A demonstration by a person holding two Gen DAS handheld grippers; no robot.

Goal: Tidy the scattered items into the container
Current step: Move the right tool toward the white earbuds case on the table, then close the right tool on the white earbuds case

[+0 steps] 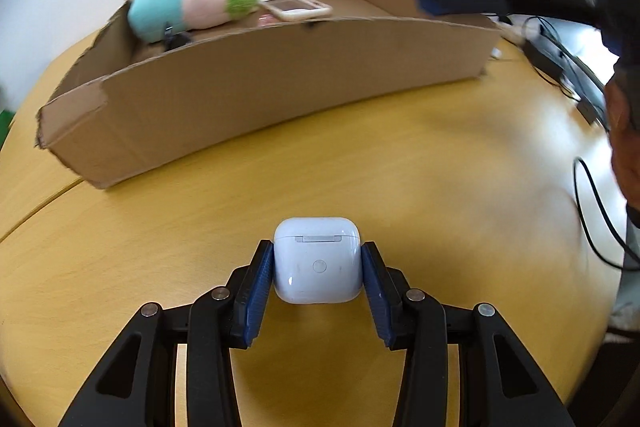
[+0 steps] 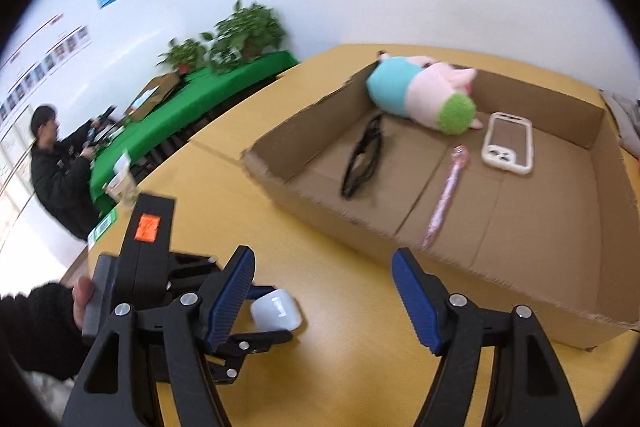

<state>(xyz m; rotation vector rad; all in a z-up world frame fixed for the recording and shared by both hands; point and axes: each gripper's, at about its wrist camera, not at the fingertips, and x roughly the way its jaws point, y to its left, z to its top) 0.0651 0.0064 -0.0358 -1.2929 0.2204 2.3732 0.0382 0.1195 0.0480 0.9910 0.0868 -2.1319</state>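
Observation:
A white earbud case [image 1: 316, 261] sits on the yellow wooden table [image 1: 420, 167], and my left gripper [image 1: 317, 247] is shut on it, with a blue pad pressing on each side. From the right wrist view the same case [image 2: 276, 309] shows low on the tabletop between those fingers. My right gripper [image 2: 322, 259] is open and holds nothing, hovering before the near wall of the cardboard box [image 2: 520, 291]. In the box lie a pink and teal plush toy [image 2: 420, 95], black glasses [image 2: 364, 159], a pink pen [image 2: 446, 195] and a white phone case [image 2: 506, 143].
The box [image 1: 280, 75] stands beyond the case, towards the table's far side. Black cables [image 1: 592, 207] trail along the table's right edge. A person [image 2: 52, 163] sits at a green-covered table with potted plants [image 2: 240, 31], far to the left.

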